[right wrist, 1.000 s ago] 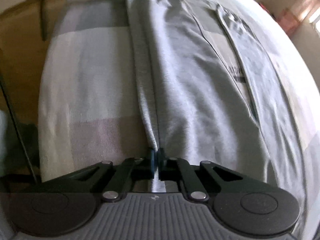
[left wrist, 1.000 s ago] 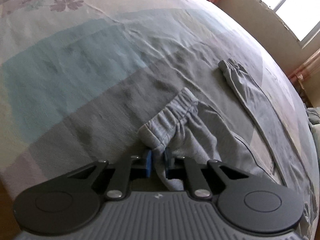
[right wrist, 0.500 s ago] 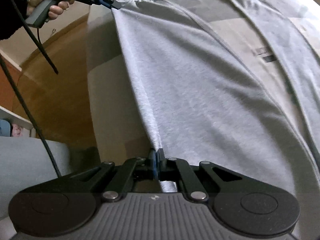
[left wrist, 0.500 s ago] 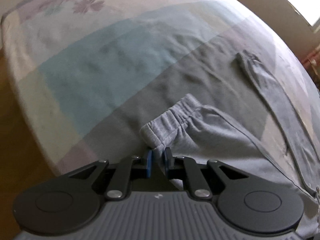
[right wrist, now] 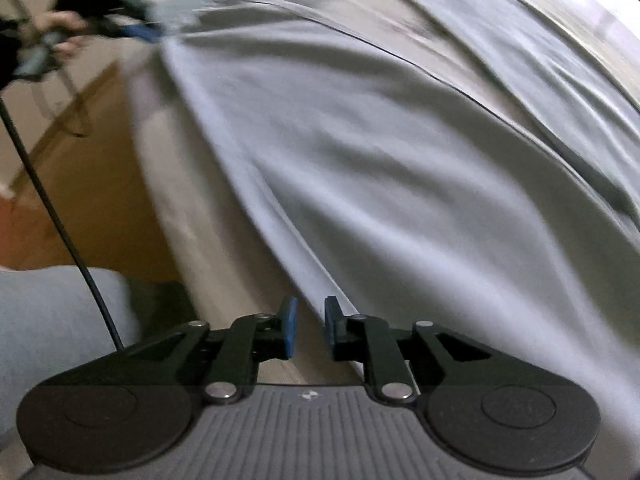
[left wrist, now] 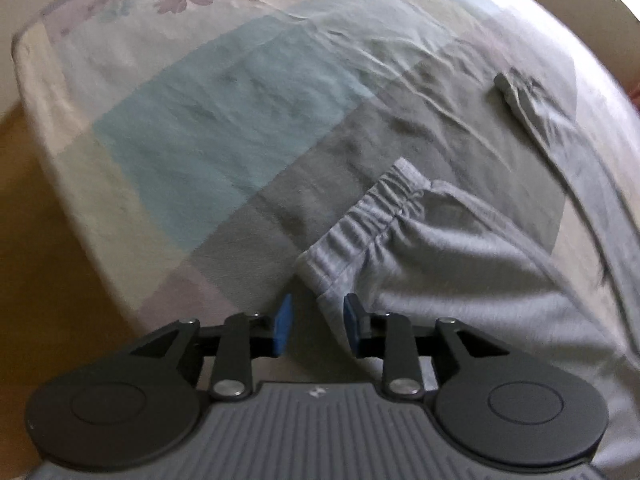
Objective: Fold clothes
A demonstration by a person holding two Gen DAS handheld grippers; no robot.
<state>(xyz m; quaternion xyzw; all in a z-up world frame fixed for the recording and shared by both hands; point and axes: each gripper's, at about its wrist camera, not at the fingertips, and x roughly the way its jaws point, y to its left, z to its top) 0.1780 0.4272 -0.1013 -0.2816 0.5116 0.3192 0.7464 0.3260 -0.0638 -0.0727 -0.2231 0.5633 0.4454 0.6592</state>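
Grey sweatpants (left wrist: pixel 460 264) lie spread on a bed (left wrist: pixel 208 128) with a patchwork sheet. In the left wrist view one leg's elastic cuff (left wrist: pixel 360 228) lies just ahead of my left gripper (left wrist: pixel 316 322), which is open, with the cuff's corner between its blue pads. The other leg's cuff (left wrist: pixel 516 92) lies far right. In the right wrist view the pants (right wrist: pixel 400 168) stretch away, and my right gripper (right wrist: pixel 310 326) is open at their near edge. My left gripper (right wrist: pixel 120 28) shows blurred at the far end.
The bed's edge (left wrist: pixel 60 184) drops to a wooden floor (left wrist: pixel 36 264) on the left. In the right wrist view a black cable (right wrist: pixel 48 200) hangs at the left, above a pale grey shape (right wrist: pixel 52 312). The floor (right wrist: pixel 80 184) shows beside the bed.
Both grippers have opened and let go of the pants. The cuff now lies flat on the bed ahead of the left gripper. The right view has shifted and blurred.
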